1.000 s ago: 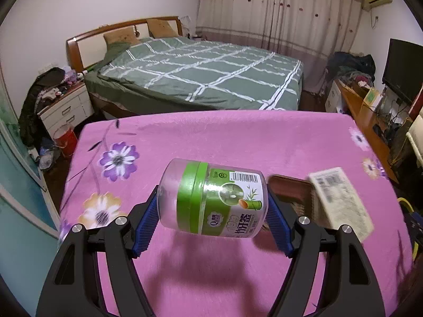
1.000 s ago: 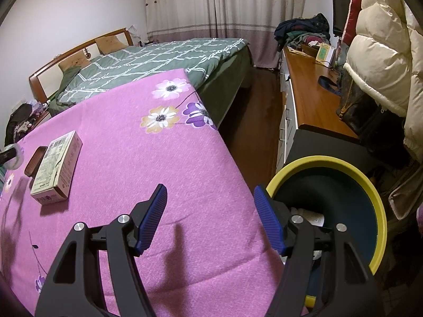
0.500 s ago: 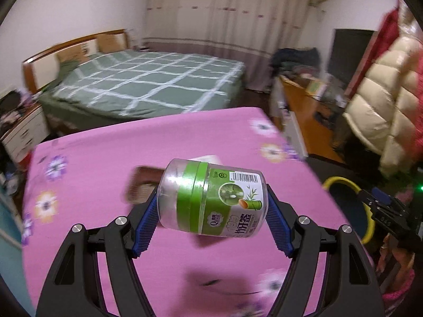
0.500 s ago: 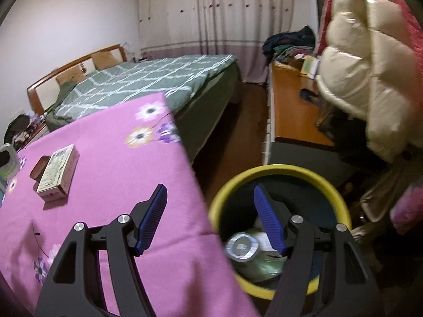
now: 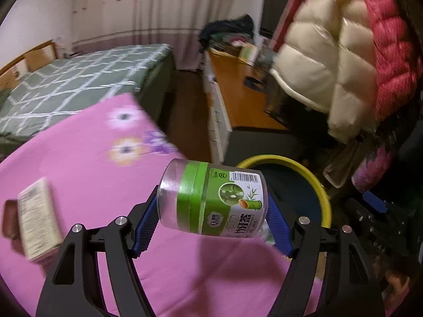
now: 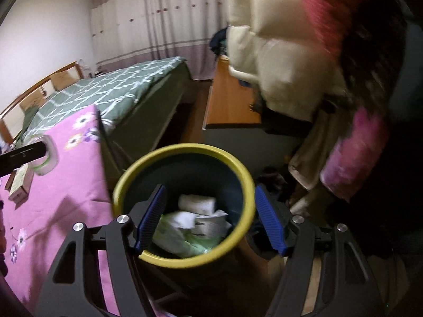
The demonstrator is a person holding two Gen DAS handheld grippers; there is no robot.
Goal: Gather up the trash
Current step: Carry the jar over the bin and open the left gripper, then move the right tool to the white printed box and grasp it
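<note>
My left gripper (image 5: 211,219) is shut on a clear plastic jar with a green lid band and bamboo label (image 5: 214,198), held sideways above the pink flowered tablecloth (image 5: 87,163). Beyond the jar, off the table's right edge, stands a dark bin with a yellow rim (image 5: 312,177). In the right wrist view my right gripper (image 6: 208,219) is open with nothing between its fingers, hovering over the same bin (image 6: 127,177), which holds crumpled paper and wrappers (image 6: 195,219). The jar (image 6: 46,155) in the left gripper shows at that view's left edge.
A small printed carton (image 5: 37,222) lies on a brown flat object (image 5: 10,219) at the table's left. Puffy cream and pink jackets (image 5: 343,52) hang to the right, close above the bin. A green checked bed (image 5: 79,79) and a wooden desk (image 5: 238,97) lie behind.
Both grippers have swung to the right: the left one carried the jar from mid-table toward the table's right edge near the bin, and the right one moved from over the table to over the bin.
</note>
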